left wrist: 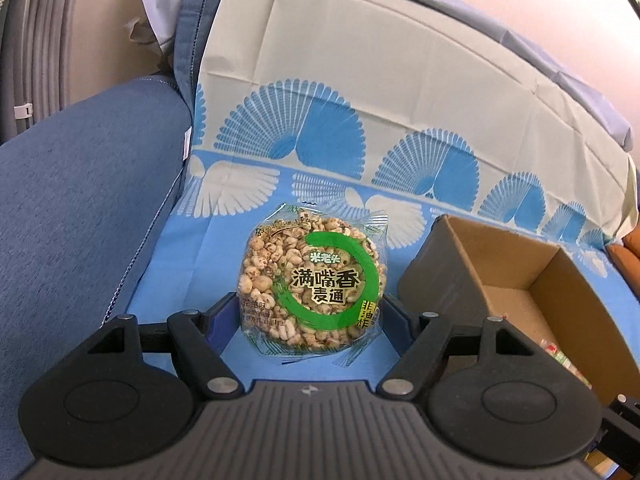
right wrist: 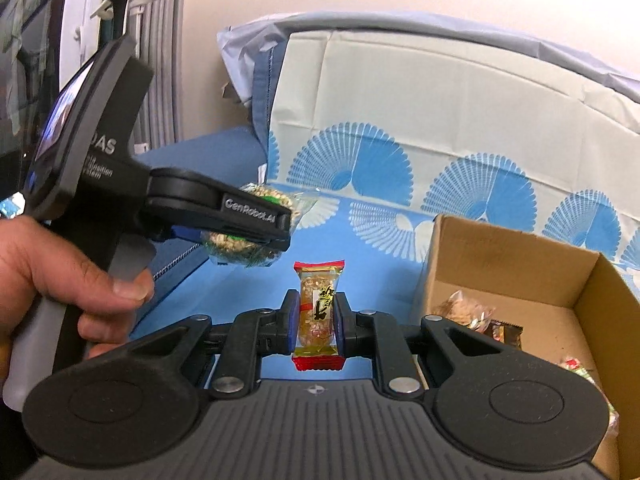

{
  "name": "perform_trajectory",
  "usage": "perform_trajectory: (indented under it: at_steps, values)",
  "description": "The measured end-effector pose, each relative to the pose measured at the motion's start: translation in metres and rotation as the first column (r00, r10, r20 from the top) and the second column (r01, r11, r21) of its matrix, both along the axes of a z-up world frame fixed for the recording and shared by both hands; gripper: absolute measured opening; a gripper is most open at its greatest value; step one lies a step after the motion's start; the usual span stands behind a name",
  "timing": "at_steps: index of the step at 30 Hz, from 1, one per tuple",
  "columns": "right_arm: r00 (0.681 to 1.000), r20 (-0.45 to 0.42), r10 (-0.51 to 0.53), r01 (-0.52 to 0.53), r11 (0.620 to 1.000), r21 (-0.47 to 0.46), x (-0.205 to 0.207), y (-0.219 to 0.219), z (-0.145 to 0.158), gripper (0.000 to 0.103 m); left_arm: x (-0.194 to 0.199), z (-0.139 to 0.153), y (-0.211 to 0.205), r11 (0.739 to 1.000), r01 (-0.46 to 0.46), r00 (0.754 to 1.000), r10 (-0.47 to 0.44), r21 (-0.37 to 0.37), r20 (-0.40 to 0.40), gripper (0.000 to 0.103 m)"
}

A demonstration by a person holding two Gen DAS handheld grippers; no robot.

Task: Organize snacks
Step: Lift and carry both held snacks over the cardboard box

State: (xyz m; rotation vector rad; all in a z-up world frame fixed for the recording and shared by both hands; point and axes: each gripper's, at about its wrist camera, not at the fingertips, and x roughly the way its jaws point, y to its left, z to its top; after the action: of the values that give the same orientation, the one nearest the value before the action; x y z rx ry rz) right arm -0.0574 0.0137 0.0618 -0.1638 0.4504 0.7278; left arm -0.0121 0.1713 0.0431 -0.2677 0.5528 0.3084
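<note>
Evidently both snacks are being carried clear of the blue patterned cloth [left wrist: 400,92] so they can go into the cardboard box [right wrist: 584,280], which sits at the right of the scene with its top open.

Left gripper [left wrist: 312,312]: its jaws stand wide and clamp the round puffed-grain cake [left wrist: 312,276] by its 2 opposite edges. That wide span fits the shape, a thick disc of knobbly beige kernels sealed in clear, crinkly film printed with a green ring. From the right wrist view the same cake [right wrist: 240,236] shows edge-on between the black fingers, held off the cloth, with a hand [right wrist: 60,276] around the handle.

Right gripper [right wrist: 318,316]: its jaws are nearly closed and pinch a narrow bar snack [right wrist: 319,312] across its short sides, long axis pointing away from the camera. Its wrapper is glossy and see-through with red crimped ends, and the contents look like pressed nuts or grain. A grip at the middle probably keeps the stiff bar from swinging.

Inside the box, plain brown corrugated board with a grey outer face in the left wrist view, several small wrapped snacks [right wrist: 468,312] already lie on the floor. I judge the sorting partly done, with these 2 packets next to go in. Film wrappers are slippery, so either could slide if the pads loosen.
</note>
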Motion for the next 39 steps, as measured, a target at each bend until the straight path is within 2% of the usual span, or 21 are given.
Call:
perform_trajectory:
  at_steps: [12, 23, 30, 39]
  values:
    - [0.997, 0.034, -0.071, 0.069, 0.996, 0.050, 0.010, -0.030, 0.010, 0.018, 0.006, 0.007, -0.022, 0.999, 0.024, 0.998, -0.025, 0.034, 0.050, 0.079]
    - [0.988, 0.033, -0.153, 0.150, 0.986, 0.070, 0.027, -0.061, 0.012, 0.018, 0.024, 0.010, -0.058, 0.993, 0.102, 0.990, -0.107, 0.053, 0.094, 0.079]
    - [0.978, 0.030, -0.204, 0.202, 0.976, 0.077, 0.036, -0.082, 0.011, 0.018, 0.035, 0.010, -0.086, 0.981, 0.182, 0.973, -0.190, 0.069, 0.134, 0.079]
    - [0.947, 0.020, -0.322, 0.319, 0.943, 0.095, 0.050, -0.108, 0.008, 0.018, 0.039, 0.014, -0.118, 0.954, 0.283, 0.931, -0.299, 0.102, 0.211, 0.079]
